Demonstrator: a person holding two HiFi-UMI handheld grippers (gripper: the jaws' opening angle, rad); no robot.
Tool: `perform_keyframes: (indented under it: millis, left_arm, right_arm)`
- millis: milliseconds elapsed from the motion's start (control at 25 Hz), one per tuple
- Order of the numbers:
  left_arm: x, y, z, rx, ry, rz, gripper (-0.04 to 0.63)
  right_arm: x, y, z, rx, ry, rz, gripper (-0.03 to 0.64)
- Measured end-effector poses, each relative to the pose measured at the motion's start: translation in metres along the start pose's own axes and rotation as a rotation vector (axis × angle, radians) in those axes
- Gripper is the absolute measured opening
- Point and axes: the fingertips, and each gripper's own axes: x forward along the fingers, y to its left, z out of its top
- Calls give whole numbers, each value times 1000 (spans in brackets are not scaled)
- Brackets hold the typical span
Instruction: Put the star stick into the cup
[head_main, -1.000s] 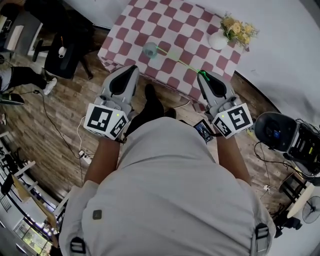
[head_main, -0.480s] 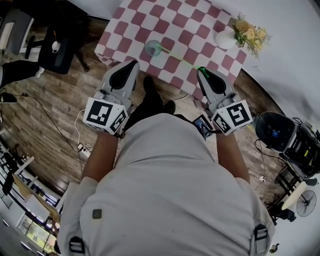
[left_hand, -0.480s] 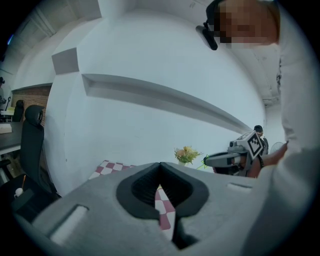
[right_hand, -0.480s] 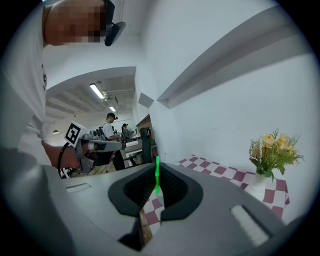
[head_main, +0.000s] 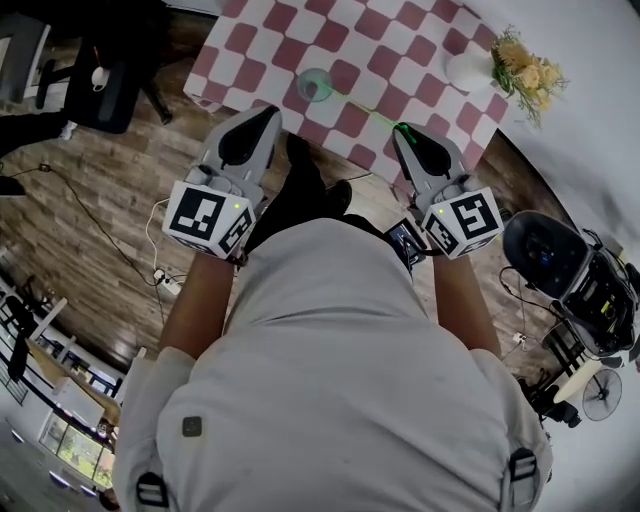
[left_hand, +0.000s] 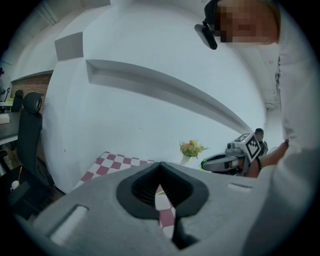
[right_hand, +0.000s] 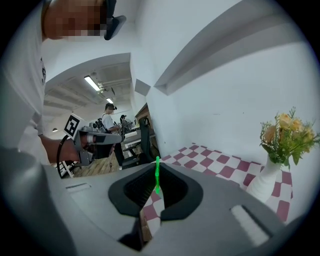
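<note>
The right gripper (head_main: 404, 131), fingers pinching the green star stick (head_main: 362, 108), has edged nearer the cup (head_main: 315, 85) on the checked tabletop (head_main: 400, 45). The stick's far end now seems to reach the rim, so insertion looks close. The left gripper (head_main: 262, 112) hangs off the table edge, fingers pressed together, empty.

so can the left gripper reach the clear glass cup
Probably yes: the clear glass cup sits just ahead of the left gripper, nothing between them; the thin green stick comes in from the right.
</note>
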Motion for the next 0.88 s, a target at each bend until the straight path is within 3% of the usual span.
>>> perform_keyframes:
  millis: [880]
  left_arm:
    - [28,46,-37,-93,118,-61,5]
  right_arm:
    - [79,-14,-44,20,196,5,28]
